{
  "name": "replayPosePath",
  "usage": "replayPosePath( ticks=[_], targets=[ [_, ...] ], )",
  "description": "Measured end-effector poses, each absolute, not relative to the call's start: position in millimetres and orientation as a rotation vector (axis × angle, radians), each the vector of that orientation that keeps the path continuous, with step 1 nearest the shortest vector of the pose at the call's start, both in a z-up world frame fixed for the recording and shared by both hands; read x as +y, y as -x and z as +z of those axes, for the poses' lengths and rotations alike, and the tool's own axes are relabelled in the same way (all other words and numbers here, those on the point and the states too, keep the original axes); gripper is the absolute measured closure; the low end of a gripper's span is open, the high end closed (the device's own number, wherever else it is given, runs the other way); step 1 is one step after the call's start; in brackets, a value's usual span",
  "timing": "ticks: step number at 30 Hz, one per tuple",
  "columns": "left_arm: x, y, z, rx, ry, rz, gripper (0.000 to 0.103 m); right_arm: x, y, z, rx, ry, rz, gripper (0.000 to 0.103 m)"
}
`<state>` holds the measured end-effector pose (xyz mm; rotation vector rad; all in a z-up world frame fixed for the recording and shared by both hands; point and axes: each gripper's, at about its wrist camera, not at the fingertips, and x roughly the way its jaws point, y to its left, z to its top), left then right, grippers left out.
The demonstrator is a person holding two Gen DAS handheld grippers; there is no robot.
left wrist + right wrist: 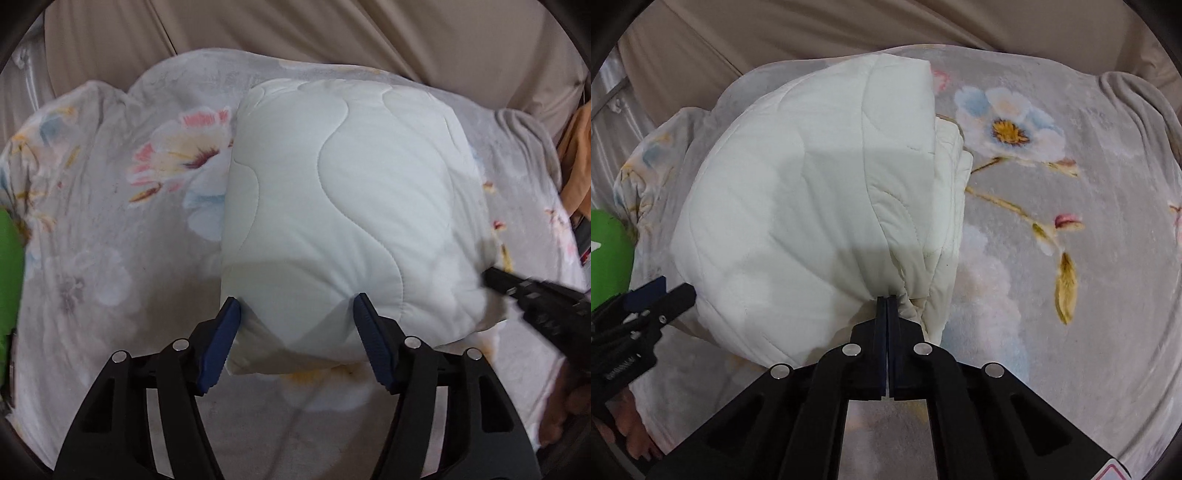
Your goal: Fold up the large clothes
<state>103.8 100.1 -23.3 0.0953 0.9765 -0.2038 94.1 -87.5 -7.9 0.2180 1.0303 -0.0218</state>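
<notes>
Left gripper [295,314] spread wide around the folded white quilt [343,206]; right gripper [887,301] pinching its bunched corner over the floral blanket [1052,229]. No readable writing.

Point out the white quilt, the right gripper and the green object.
white quilt [351,192]: left wrist view, top panel.
right gripper [887,297]: right wrist view, jaws' tips.
green object [607,254]: right wrist view, its face.

Grey plush floral blanket [1052,229] spread wide as the working surface, with beige striped fabric [295,26] rising directly behind its far edge, pale shiny cloth [605,122] beyond its left corner, and something green [9,280] at its left side.
</notes>
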Motion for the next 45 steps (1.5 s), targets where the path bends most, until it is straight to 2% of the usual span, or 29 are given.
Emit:
replayPosePath(
  ticks=[3,6,10,12,15,16,17,18,20,21,24,26,27,29,30,32,37,41,45],
  targets=[
    [97.2,-99.5,-25.6,0.983,-0.118,-0.188,0.041,-82.3,-89.2,3.9,1.005,-0.206,-0.018,0.103],
    [99.6,-96.8,-21.6,0.990,-0.095,-0.197,0.040,-83.0,-95.3,-18.1,1.071,-0.199,-0.024,0.103],
    [126.5,-90.7,-5.5,0.985,0.048,-0.198,0.037,-99.9,-70.0,12.1,0.970,-0.326,-0.004,0.103],
    [146.3,-93.1,-3.3,0.980,0.139,-0.163,0.036,-106.5,-65.6,15.6,0.961,-0.343,-0.020,0.093],
    [168.9,-105.7,-9.9,0.997,0.268,-0.141,0.031,-120.1,-66.4,3.9,0.978,-0.452,-0.020,0.093],
    [174.2,-109.4,-13.4,1.002,0.322,-0.161,0.027,-124.3,-66.4,-0.3,0.980,-0.487,-0.023,0.088],
    [179.2,-115.1,-20.0,1.020,0.390,-0.190,0.017,-128.4,-65.9,-4.1,0.977,-0.522,-0.026,0.080],
    [180.4,-118.5,-25.4,1.038,0.429,-0.213,0.014,-131.7,-66.1,-7.5,0.974,-0.548,-0.031,0.073],
    [177.4,-127.1,-40.3,1.083,0.463,-0.246,0.014,-139.9,-70.0,-20.1,0.984,-0.600,-0.042,0.043],
    [174.6,-129.9,-49.7,1.094,0.460,-0.247,0.009,-143.8,-73.3,-28.3,1.002,-0.635,-0.036,0.038],
    [172.9,-133.3,-65.8,1.119,0.529,-0.288,0.009,-142.9,-85.5,-54.6,1.076,-0.753,0.048,0.033],
    [170.1,-131.3,-67.8,1.132,0.544,-0.304,0.016,-128.4,-92.9,-64.9,1.107,-0.746,0.105,0.035],
    [166.5,-129.1,-65.1,1.128,0.514,-0.306,0.026,-120.4,-95.8,-67.7,1.114,-0.716,0.102,0.043],
    [162.8,-122.5,-58.1,1.117,0.470,-0.328,0.041,-112.6,-96.0,-64.6,1.093,-0.704,0.115,0.069],
    [162.8,-120.3,-55.0,1.113,0.452,-0.333,0.050,-111.3,-93.7,-59.6,1.082,-0.698,0.116,0.075],
    [162.5,-113.1,-46.9,1.102,0.426,-0.349,0.057,-111.7,-83.5,-46.6,1.061,-0.676,0.132,0.083],
    [153.9,-82.7,-49.2,1.148,0.371,-0.389,0.058,-113.6,-47.9,-43.7,1.080,-0.638,0.120,0.083],
    [149.6,-63.9,-54.5,1.137,0.315,-0.345,0.054,-110.9,-39.8,-55.8,1.125,-0.589,0.090,0.075],
    [150.2,-57.3,-16.4,1.067,0.280,-0.272,0.052,-104.7,-23.7,-1.0,1.020,-0.467,0.018,0.074]
  ],
)
